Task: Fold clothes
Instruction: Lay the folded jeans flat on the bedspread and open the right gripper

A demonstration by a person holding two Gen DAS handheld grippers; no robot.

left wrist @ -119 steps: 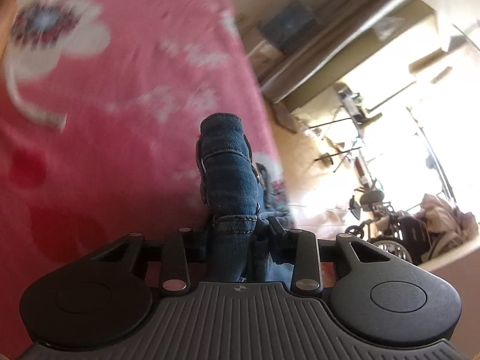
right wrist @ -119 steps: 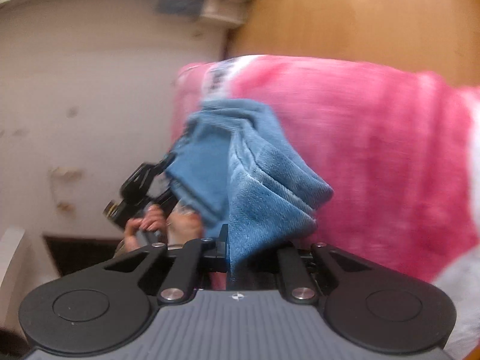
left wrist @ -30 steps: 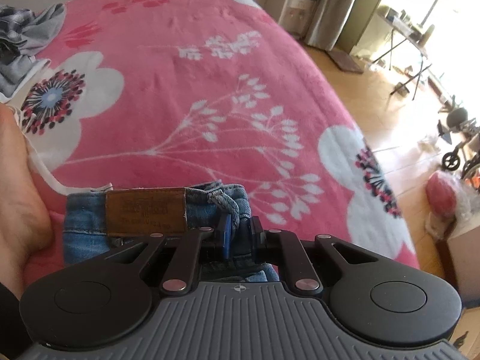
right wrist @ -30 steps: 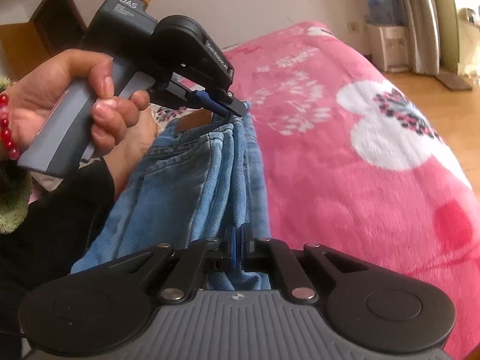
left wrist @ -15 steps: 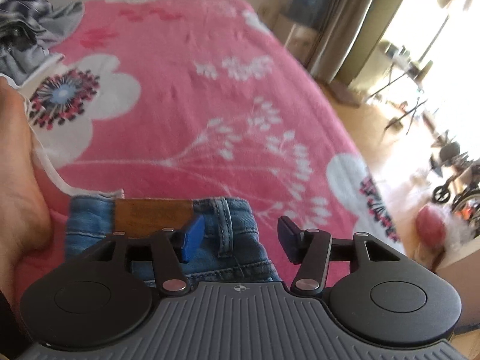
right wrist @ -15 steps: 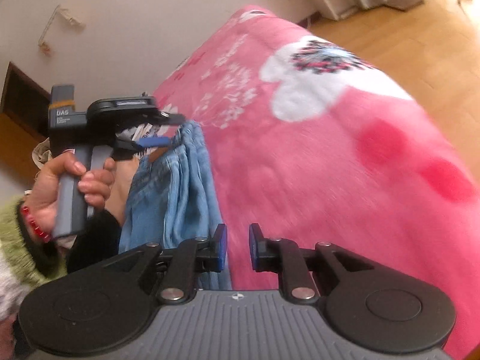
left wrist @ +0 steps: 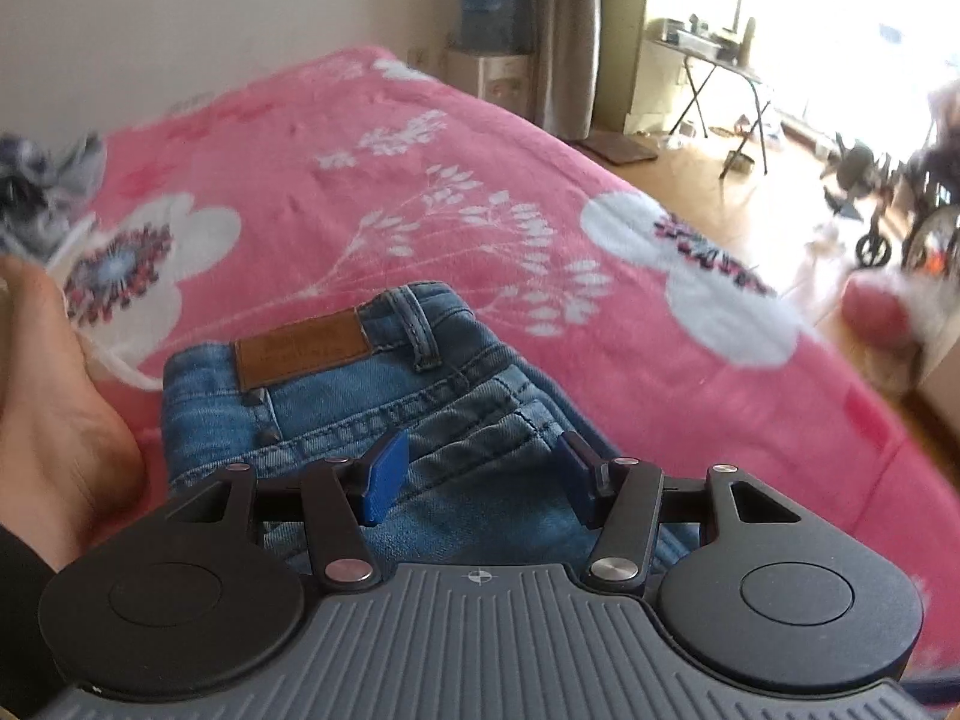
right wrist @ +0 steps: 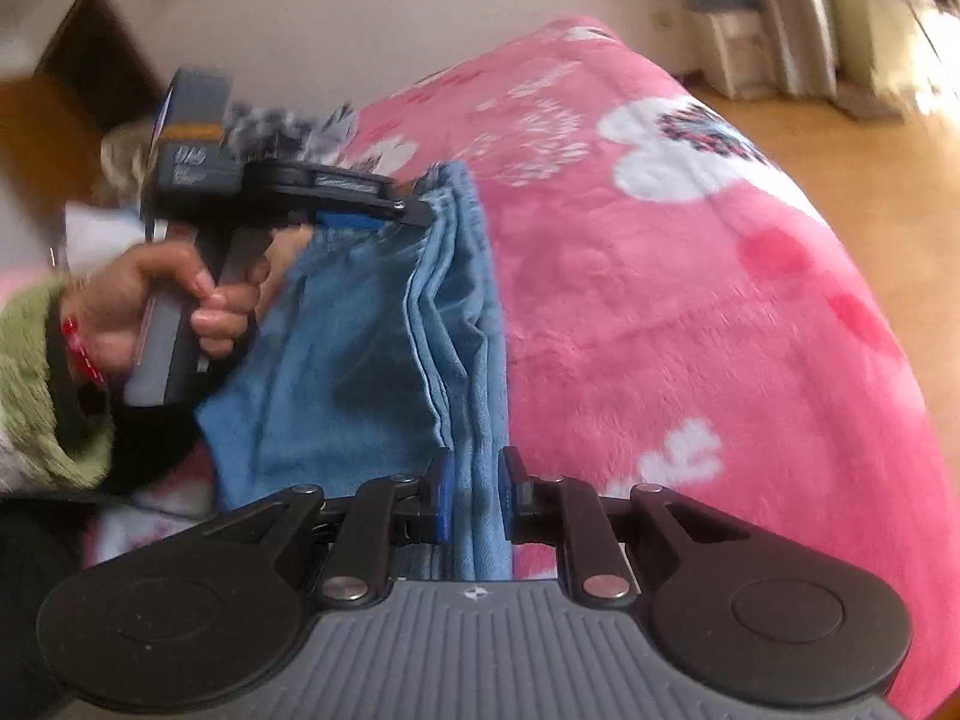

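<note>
Blue jeans [left wrist: 360, 420], folded lengthwise, lie flat on the pink flowered blanket [left wrist: 420, 150], their brown leather patch [left wrist: 300, 354] on the waistband facing up. My left gripper [left wrist: 480, 480] hovers open over the waist end, its blue pads wide apart and clear of the cloth. The right wrist view shows the same jeans [right wrist: 360, 360] as a long strip, with my left gripper [right wrist: 384, 210] at the far end in a hand with a green sleeve. At the near end my right gripper [right wrist: 474, 495] is open by a narrow gap, and the stacked folded edge shows between its pads.
A bare foot [left wrist: 54, 420] rests on the bed just left of the jeans. A grey patterned garment [left wrist: 36, 192] lies at the far left. Beyond the bed's right edge are wooden floor [right wrist: 840, 138], a water dispenser [left wrist: 492, 30], a folding table [left wrist: 708, 60] and a wheelchair [left wrist: 924, 204].
Both grippers were shut on the jeans a second ago and have since opened and let go. Both have drawn back, so more of the laid-down jeans shows in front of the left one.
</note>
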